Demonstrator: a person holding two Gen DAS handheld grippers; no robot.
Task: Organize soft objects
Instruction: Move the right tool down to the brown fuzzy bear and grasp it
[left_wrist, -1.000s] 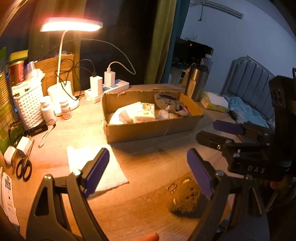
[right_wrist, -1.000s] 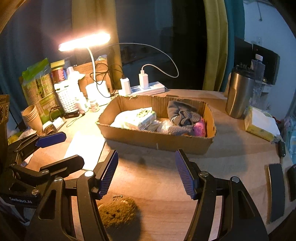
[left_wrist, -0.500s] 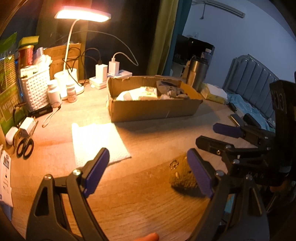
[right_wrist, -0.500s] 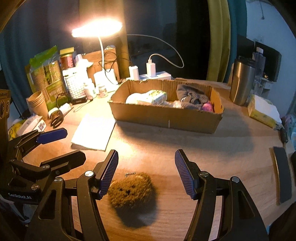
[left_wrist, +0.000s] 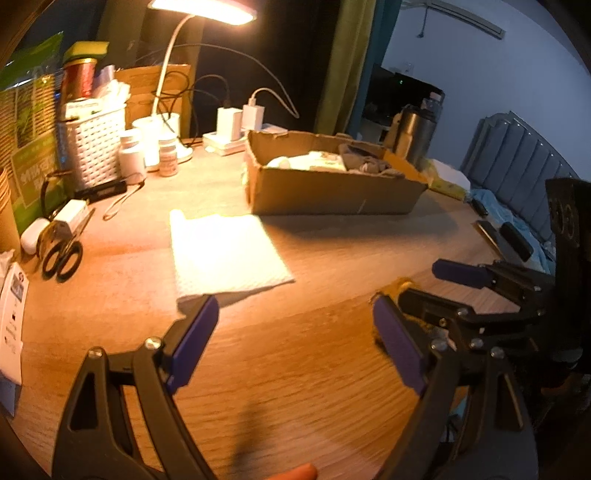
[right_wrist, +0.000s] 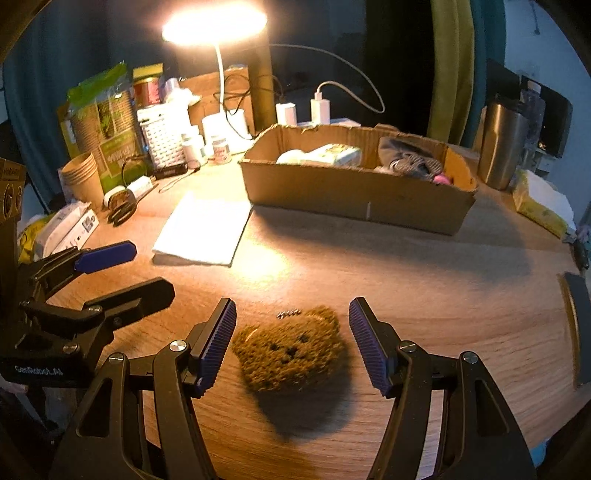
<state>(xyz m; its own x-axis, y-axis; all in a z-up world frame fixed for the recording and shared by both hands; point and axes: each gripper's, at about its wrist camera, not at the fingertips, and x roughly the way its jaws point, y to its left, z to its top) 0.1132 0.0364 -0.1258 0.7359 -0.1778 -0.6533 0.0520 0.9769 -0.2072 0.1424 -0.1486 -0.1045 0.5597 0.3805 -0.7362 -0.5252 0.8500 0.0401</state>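
While the right claw (right_wrist: 291, 343) hangs low over the near edge of the wooden counter (right_wrist: 406, 280), its two blue ribbed pads stand apart, one on each side of a fuzzy brown bear-face toy (right_wrist: 291, 350). The pads are close to the toy but do not squeeze it. The toy lies flat on the counter, with a small metal bead chain (right_wrist: 289, 314) at its top edge.

To its left, the left claw (left_wrist: 291, 332) also has its pads wide apart, with only bare counter between them. White letters on its black body look like "GenRobot.AI", but they are a bit blurry.

Farther out, near the middle of the counter, lies a flat white paper towel (right_wrist: 205, 229). Behind it, toward the far edge, sits a long open brown cardboard box (right_wrist: 354, 195). Soft things are already inside it: a white pack, some grey cloth and something pink.

So I think part of the tidying is done. The bear toy is not yet picked up, and it looks like the next thing to go into the box. The paper towel may be left to do too.

At the far left corner stand a white lamp (right_wrist: 218, 26), a white basket (right_wrist: 162, 138) and a green bag (right_wrist: 103, 118). Its writing is too small to read.
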